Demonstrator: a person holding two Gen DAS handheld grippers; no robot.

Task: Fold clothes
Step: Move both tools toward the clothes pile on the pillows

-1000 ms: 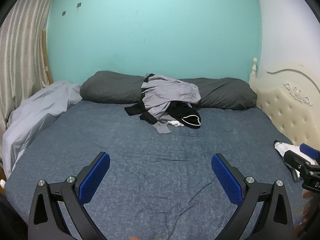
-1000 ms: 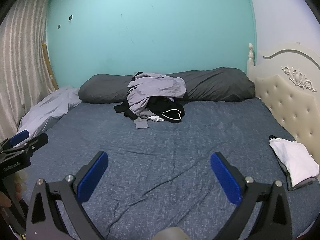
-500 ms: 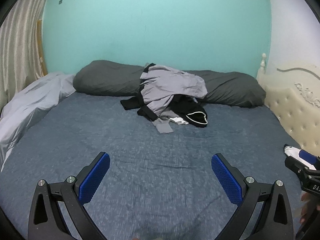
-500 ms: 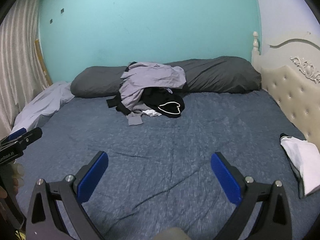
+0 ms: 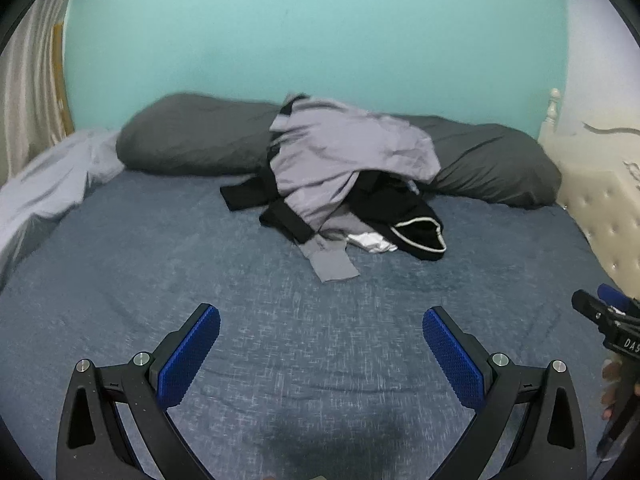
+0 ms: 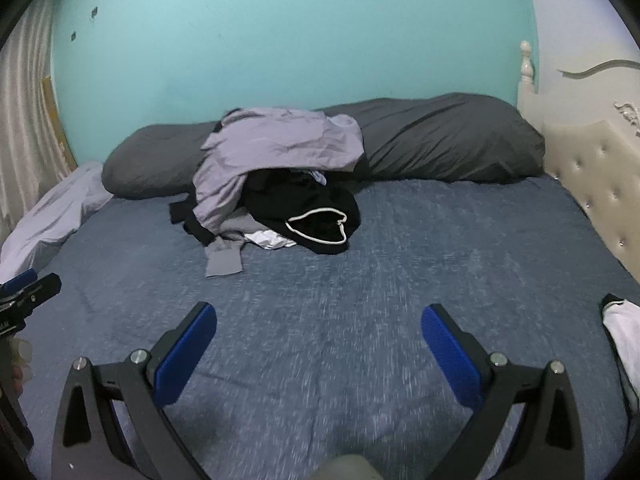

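A heap of unfolded clothes [image 5: 340,184] lies at the far side of the blue bed, against the dark grey pillows. A lilac-grey shirt [image 6: 276,156] is on top, over a black garment with white trim [image 6: 316,220] and a grey sleeve [image 5: 332,262]. A folded white garment [image 6: 624,332] lies at the right edge of the bed. My left gripper [image 5: 320,320] is open and empty above the bedspread, short of the heap. My right gripper [image 6: 318,320] is open and empty too, to the right of the left one.
The blue bedspread [image 6: 400,280] fills the foreground. Long dark grey pillows [image 6: 452,140] lie along the teal wall. A pale crumpled sheet [image 5: 44,188] is at the left, by a curtain. A cream tufted headboard [image 6: 592,184] stands at the right.
Both grippers have moved forward over the bed toward the clothes heap, which now looks larger. Both stay open and empty.
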